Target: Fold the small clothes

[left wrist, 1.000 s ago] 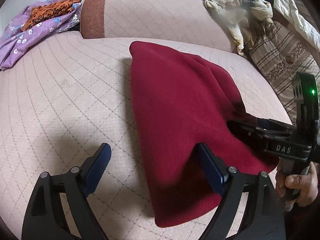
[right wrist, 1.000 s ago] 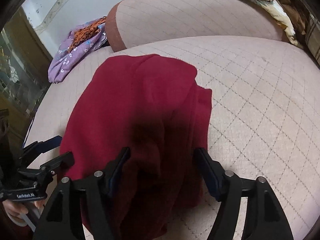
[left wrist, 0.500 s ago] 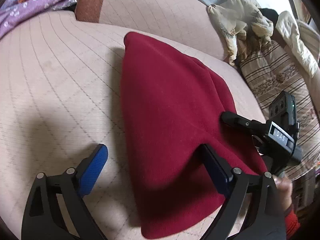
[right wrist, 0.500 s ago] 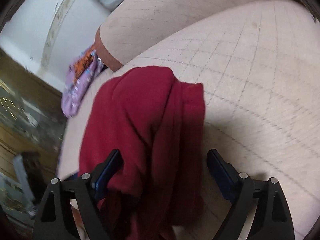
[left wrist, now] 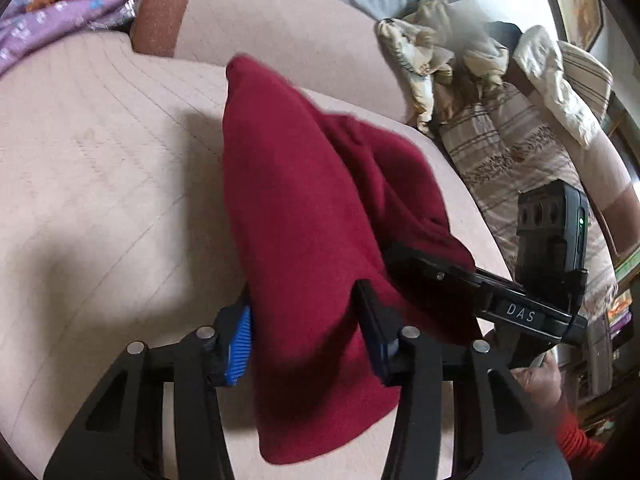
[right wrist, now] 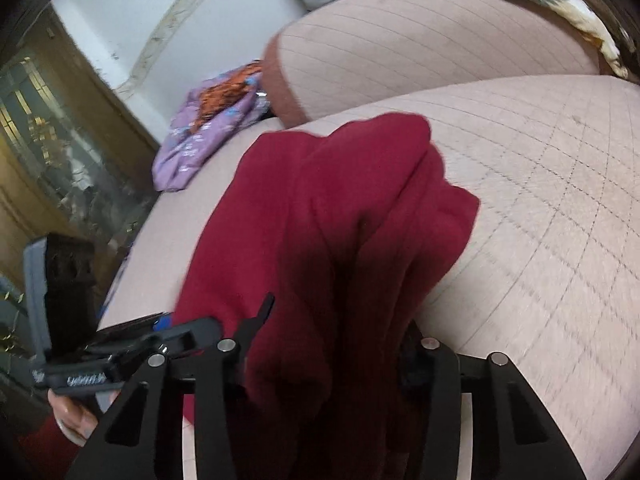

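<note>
We show both tongs gathering the near edge of the dark red fleece garment (left wrist: pixel 320 216), which lies on the pale pink quilted cushion (left wrist: pixel 100 184). The left gripper (left wrist: pixel 308 332) and the right gripper (right wrist: pixel 332 344) have just been closing; each now stands roughly half closed with bunched cloth pinched between its pads. We judge this the grasp before a fold: next, both hands must lift together and carry the edge over toward the far end.

Dark red fleece garment (left wrist: pixel 320 216), bunched, near end lifted off cushion
</note>
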The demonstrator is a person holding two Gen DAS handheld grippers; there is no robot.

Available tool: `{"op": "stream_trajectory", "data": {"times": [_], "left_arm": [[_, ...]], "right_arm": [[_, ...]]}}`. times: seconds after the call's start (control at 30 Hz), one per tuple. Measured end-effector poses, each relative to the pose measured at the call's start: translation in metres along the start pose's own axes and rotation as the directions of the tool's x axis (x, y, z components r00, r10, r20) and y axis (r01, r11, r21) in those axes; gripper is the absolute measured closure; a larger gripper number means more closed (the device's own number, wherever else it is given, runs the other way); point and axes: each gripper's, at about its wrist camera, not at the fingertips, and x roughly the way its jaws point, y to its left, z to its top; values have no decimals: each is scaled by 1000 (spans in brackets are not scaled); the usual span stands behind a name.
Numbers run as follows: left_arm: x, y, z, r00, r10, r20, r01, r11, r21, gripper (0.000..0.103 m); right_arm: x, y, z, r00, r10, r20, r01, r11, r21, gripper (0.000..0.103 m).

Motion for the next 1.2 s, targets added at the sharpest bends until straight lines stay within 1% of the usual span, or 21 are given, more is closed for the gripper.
{"op": "stream_trajectory", "data": {"times": [0.1, 0.17, 0.23, 0.27, 0.3, 0.33, 0.37, 0.43, 0.47, 0.5, 0.53, 0.6, 0.7, 0.77, 0.83, 0.87, 0.97, 1.03, 1.1, 1.17, 1.2], "left_arm": [[-32, -6, -17, 999, 28, -16, -28, 1000, 13, 57], [-47, -7, -32, 998, 50, -24, -49, 998, 25, 57], [-49, -6, -50, 993, 113, -43, -112, 993, 36, 57], [-46, -4, -57, 987, 155, -46, -153, 988, 33, 57], [-44, 0, -63, 981, 188, -45, -187, 982, 28, 57], [-41, 2, -69, 975, 216, -46, -215, 976, 24, 56], [-40, 1, -71, 973, 226, -41, -226, 974, 24, 53], [-44, -5, -71, 964, 264, -11, -264, 964, 42, 48], [-48, -10, -71, 959, 282, 10, -282, 958, 55, 45], [-49, -13, -70, 955, 295, 28, -296, 953, 63, 38], [-51, -16, -68, 951, 305, 46, -308, 949, 66, 35], [-51, -21, -66, 941, 326, 86, -332, 941, 68, 28], [-48, -19, -68, 924, 361, 122, -370, 927, 59, 27], [-51, -14, -76, 919, 373, 124, -381, 923, 47, 27], [-49, -13, -78, 913, 387, 130, -396, 917, 52, 27], [-51, -14, -80, 909, 393, 140, -403, 913, 58, 27], [-55, -16, -82, 888, 421, 187, -440, 895, 76, 27], [-58, -17, -81, 890, 410, 201, -430, 900, 65, 27], [-62, -17, -79, 892, 399, 213, -418, 907, 49, 27], [-66, -18, -79, 888, 396, 233, -415, 909, 38, 26], [-67, -20, -78, 882, 402, 247, -423, 905, 39, 25]], "right_arm": [[-14, 27, -15, 998, 33, -55, -35, 999, -35, 56], [-19, 34, -26, 995, 62, -74, -63, 998, -6, 57], [-22, 35, -43, 992, 88, -96, -84, 995, 45, 53], [-20, 34, -53, 991, 78, -108, -72, 995, 63, 49], [-19, 32, -58, 992, 38, -117, -30, 997, 67, 47], [-18, 30, -63, 990, -41, -138, 51, 996, 75, 43], [-23, 27, -66, 987, -57, -148, 71, 993, 91, 42], [-40, 28, -65, 992, -62, -112, 75, 991, 115, 42], [-52, 33, -64, 993, -84, -83, 92, 991, 101, 42], [-66, 42, -61, 993, -109, -43, 111, 992, 58, 42], [-75, 50, -60, 993, -121, -14, 121, 992, 23, 42], [-84, 72, -57, 993, -113, 28, 114, 992, -57, 42], [-68, 93, -60, 993, -114, 0, 113, 980, -162, 46], [-48, 89, -68, 982, -184, -38, 174, 967, -186, 46], [-32, 78, -80, 961, -269, -68, 252, 948, -194, 46], [-31, 73, -84, 952, -299, -66, 282, 940, -192, 46], [-44, 72, -84, 968, -244, -56, 234, 961, -146, 44], [-54, 79, -82, 970, -240, -39, 233, 964, -131, 41], [-64, 90, -80, 962, -271, 12, 270, 952, -147, 35], [-71, 99, -80, 954, -295, 55, 300, 942, -152, 27], [-72, 103, -79, 949, -306, 73, 314, 937, -152, 26]]}}
